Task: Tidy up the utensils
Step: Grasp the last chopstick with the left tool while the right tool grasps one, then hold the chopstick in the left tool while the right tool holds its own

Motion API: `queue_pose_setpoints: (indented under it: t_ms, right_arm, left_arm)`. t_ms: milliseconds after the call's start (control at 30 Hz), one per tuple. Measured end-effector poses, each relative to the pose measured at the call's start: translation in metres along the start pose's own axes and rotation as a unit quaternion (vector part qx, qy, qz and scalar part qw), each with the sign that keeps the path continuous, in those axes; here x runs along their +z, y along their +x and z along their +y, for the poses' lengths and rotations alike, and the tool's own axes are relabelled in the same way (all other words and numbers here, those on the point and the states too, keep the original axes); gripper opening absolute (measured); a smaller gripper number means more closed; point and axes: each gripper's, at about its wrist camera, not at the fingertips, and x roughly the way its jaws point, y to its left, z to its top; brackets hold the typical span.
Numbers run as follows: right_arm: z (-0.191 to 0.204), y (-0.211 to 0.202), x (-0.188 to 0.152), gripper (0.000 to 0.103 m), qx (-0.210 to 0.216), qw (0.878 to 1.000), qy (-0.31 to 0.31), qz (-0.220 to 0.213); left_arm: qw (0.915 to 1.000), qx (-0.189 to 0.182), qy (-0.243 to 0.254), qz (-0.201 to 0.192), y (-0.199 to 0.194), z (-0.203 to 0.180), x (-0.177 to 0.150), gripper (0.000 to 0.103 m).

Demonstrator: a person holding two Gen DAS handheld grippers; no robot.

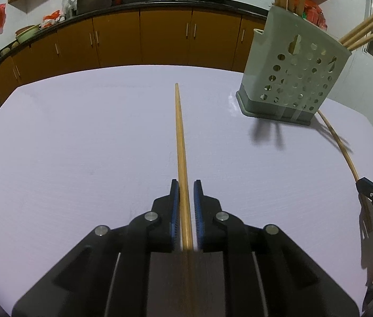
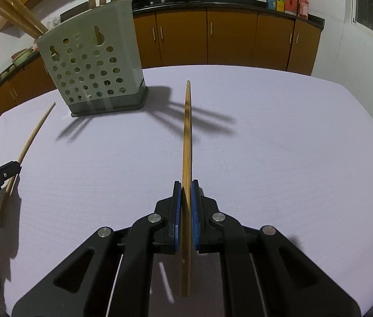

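left wrist: left gripper (image 1: 186, 206) clamped on a long thin wooden chopstick (image 1: 180, 137), gripped near its thick end, thin tip pointing straight ahead over the white table (image 1: 80, 145). likely light, stiff, smooth, so it could pivot in the pads. pale green perforated plastic utensil holder (image 1: 292, 71) stands ahead to the right, other sticks already in it.

right wrist: right gripper (image 2: 186, 208) shut on a second wooden chopstick (image 2: 187, 132), long axis along the fingers, tip forward, tail overhanging behind. holder ahead-left.
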Motion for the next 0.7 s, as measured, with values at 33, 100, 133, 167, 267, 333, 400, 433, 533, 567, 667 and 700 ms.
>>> queue_pose_setpoints:
  t_ms: [33,100,133,167,267,333,400,433,533,567,667,700]
  right_arm:
    - [-0.0001,0.0000,-0.0001,0.009,0.000,1.000,0.000,0.000]
    - [0.0006,-0.0002,-0.0005,0.009,-0.002,1.000,-0.001,0.000]
    - [0.0009,-0.0018,-0.0011,0.009,-0.003,1.000,-0.002,0.000]
    - [0.0014,-0.0018,-0.0011,0.009,-0.004,1.000,-0.003,0.000]
    - [0.0019,-0.0012,-0.0007,0.009,-0.004,1.000,-0.003,0.000]
    - [0.0018,-0.0012,-0.0007,0.009,-0.004,1.000,-0.003,0.000]
    - [0.0019,-0.0010,-0.0005,0.009,-0.005,1.000,-0.004,0.000]
    - [0.0020,-0.0011,-0.0004,0.009,-0.006,1.000,-0.004,0.000]
    - [0.0017,-0.0014,-0.0005,0.009,-0.005,1.000,-0.004,0.000]
    - [0.0017,-0.0014,-0.0006,0.009,-0.005,1.000,-0.004,0.000]
    - [0.0017,-0.0014,-0.0006,0.009,-0.005,1.000,-0.004,0.000]
    - [0.0017,-0.0014,-0.0006,0.009,-0.005,1.000,-0.004,0.000]
  left_arm:
    - [1.0000,0.000,-0.001,0.000,0.0001,-0.0003,-0.0003,0.013]
    - [1.0000,-0.003,-0.003,0.000,0.0011,-0.0008,-0.0006,0.013]
    - [1.0000,-0.004,-0.004,0.000,0.0009,-0.0006,-0.0008,0.014]
    - [1.0000,-0.004,-0.005,0.000,0.0009,-0.0004,-0.0006,0.014]
    - [1.0000,-0.004,-0.005,0.000,0.0002,-0.0005,-0.0012,0.014]
    - [1.0000,-0.004,-0.004,0.000,0.0000,0.0002,-0.0012,0.014]
    - [1.0000,-0.004,-0.004,-0.001,-0.0009,0.0006,-0.0017,0.014]
    - [1.0000,-0.004,-0.004,-0.001,-0.0009,0.0006,-0.0017,0.014]
    - [1.0000,-0.004,-0.002,0.000,-0.0009,-0.0008,-0.0020,0.016]
    - [1.0000,-0.004,-0.001,0.000,-0.0008,-0.0016,-0.0023,0.017]
    - [1.0000,-0.002,0.003,0.000,-0.0009,-0.0031,-0.0025,0.018]
    - [1.0000,-0.002,0.004,0.000,-0.0009,-0.0035,-0.0027,0.018]
